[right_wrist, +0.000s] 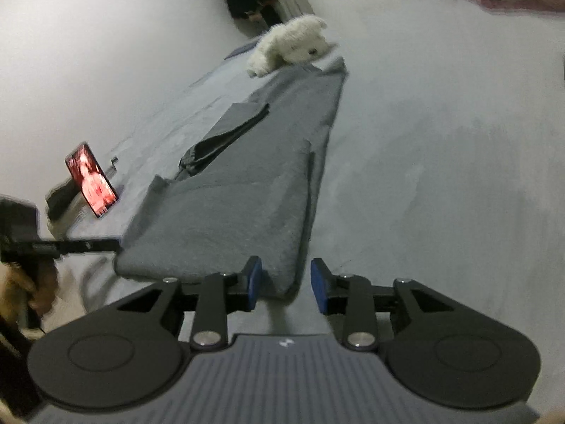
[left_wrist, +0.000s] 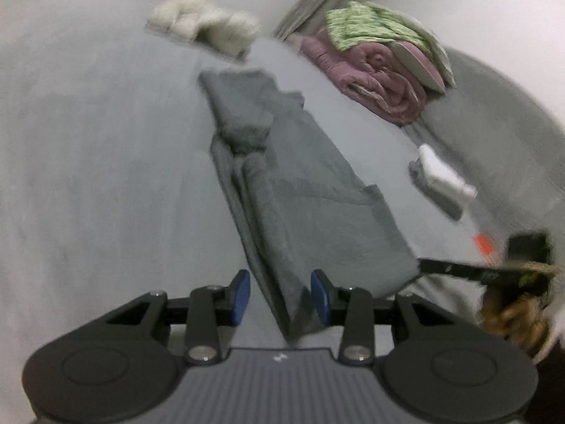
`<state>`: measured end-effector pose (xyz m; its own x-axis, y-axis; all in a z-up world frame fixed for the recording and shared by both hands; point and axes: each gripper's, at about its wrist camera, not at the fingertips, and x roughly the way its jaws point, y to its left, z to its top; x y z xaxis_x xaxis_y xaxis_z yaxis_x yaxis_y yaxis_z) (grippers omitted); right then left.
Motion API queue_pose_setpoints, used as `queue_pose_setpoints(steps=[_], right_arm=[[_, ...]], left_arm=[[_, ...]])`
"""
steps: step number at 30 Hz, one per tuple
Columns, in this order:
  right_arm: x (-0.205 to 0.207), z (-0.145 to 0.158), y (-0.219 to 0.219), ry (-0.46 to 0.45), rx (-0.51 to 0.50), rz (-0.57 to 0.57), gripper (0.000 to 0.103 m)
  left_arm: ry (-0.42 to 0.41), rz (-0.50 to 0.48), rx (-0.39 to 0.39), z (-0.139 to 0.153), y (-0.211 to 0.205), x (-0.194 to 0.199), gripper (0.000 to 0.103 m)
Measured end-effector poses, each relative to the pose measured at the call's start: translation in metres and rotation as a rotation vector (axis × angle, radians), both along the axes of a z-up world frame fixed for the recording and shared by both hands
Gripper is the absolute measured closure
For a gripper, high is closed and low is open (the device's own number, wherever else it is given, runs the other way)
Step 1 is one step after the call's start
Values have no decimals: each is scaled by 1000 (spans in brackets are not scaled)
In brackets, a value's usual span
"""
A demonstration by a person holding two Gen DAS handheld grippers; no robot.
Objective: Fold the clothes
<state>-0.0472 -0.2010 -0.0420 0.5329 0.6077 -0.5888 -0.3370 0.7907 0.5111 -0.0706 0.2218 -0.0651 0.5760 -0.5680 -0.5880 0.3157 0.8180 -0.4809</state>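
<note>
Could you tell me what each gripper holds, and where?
Nothing: the left gripper and right gripper are open at the garment's near corners.

From my remote feed: a pale grey bedsheet (left_wrist: 88, 162) fills both views under dim, even light. A white plush toy (right_wrist: 293, 44) lies near the far edge, a rolled pink quilt (left_wrist: 374, 77) under green-patterned bedding (left_wrist: 370, 26), and a lit phone (right_wrist: 92, 180) stands propped.
</note>
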Motion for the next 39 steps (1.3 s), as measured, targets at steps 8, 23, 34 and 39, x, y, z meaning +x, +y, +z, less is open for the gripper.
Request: queue_pose_setpoints(steps=[8,23,34,39], right_arm=[[29,-20,-16,257,253,-26,68],[47,-32,-15,334,412,-53,92],[35,-9,-22,322,454,-36,93],[16,0,-24,346,433,-34,93]], left_arm=[[215,6,-239,-28,10,20,64],[286,72,-407,-40,6,27,91],[340,69,-454,-24,15,13,92],[383,57,-461,-18,15,-5,92]])
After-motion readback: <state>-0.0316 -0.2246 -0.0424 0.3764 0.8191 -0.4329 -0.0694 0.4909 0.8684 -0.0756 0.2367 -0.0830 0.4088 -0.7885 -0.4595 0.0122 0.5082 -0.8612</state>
